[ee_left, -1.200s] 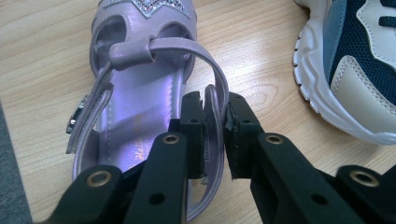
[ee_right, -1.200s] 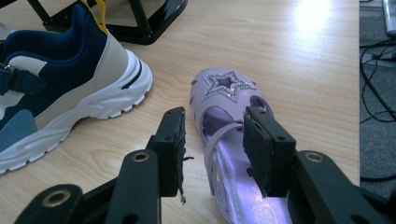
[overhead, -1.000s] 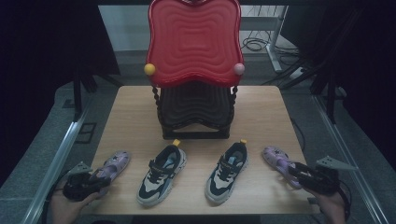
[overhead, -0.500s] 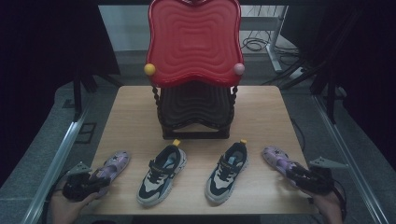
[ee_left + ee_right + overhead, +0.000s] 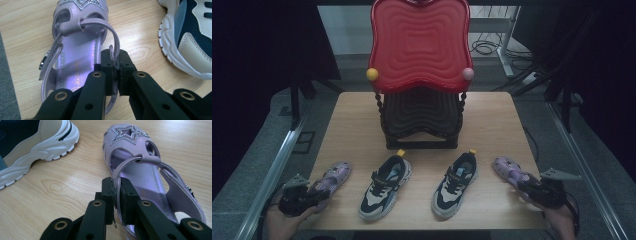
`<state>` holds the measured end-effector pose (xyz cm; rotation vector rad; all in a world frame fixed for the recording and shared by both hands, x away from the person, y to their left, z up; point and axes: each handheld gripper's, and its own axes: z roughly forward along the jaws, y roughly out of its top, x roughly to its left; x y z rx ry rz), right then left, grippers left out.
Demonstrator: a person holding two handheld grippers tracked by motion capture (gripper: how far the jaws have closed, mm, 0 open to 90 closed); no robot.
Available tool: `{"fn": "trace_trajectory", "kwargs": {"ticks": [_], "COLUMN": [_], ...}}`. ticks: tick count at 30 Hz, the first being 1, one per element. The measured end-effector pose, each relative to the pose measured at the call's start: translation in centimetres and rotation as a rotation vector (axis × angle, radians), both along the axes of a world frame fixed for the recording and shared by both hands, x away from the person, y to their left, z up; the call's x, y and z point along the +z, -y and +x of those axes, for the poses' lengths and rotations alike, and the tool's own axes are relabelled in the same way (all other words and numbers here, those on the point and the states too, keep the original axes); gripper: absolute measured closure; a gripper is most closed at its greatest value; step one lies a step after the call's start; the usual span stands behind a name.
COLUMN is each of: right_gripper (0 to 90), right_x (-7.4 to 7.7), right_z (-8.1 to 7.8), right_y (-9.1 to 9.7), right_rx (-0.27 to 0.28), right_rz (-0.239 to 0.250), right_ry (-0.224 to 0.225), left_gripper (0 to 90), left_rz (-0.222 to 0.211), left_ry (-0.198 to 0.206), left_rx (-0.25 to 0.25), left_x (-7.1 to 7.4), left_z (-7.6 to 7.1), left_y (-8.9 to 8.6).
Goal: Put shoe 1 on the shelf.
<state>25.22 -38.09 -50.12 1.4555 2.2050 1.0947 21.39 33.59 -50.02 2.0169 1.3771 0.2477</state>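
Two purple star-front sandals lie at the table's front corners. The left sandal (image 5: 331, 179) (image 5: 77, 57) has its inner side strap pinched between the pads of my left gripper (image 5: 314, 195) (image 5: 117, 62), which is shut on it. The right sandal (image 5: 510, 171) (image 5: 140, 167) lies flat on the wood. My right gripper (image 5: 530, 186) (image 5: 116, 187) has just been closing, and its pads now press on that sandal's inner side rim. A hand holds each gripper at the table's front edge.
Two white, navy and blue sneakers (image 5: 385, 186) (image 5: 455, 184) stand between the sandals, toes toward me. A red wavy-topped rack (image 5: 419, 45) with dark lower shelves stands at the back middle of the wooden table (image 5: 492, 120). Metal rails run along both table sides.
My right gripper has edged slightly left onto the right sandal's heel end. The left gripper and both sandals lie where they were.
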Motion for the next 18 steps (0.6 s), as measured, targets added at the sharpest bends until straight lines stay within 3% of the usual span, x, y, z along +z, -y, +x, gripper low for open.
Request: {"fn": "trace_trajectory", "kwargs": {"ticks": [5, 18], "right_gripper": [84.5, 84.8], "right_x": [-0.02, 0.12], "right_z": [-0.01, -0.02], "right_y": [0.14, 0.17], "right_rx": [-0.007, -0.032], "right_rz": [0.009, 0.027], "right_ry": [0.005, 0.023], "left_gripper": [86.0, 86.6], "left_rz": [-0.002, -0.061], "left_ry": [0.009, 0.045], "left_rx": [0.009, 0.054], "left_x": [0.05, 0.45], "left_z": [-0.08, -0.24], "left_y": [-0.07, -0.94]}}
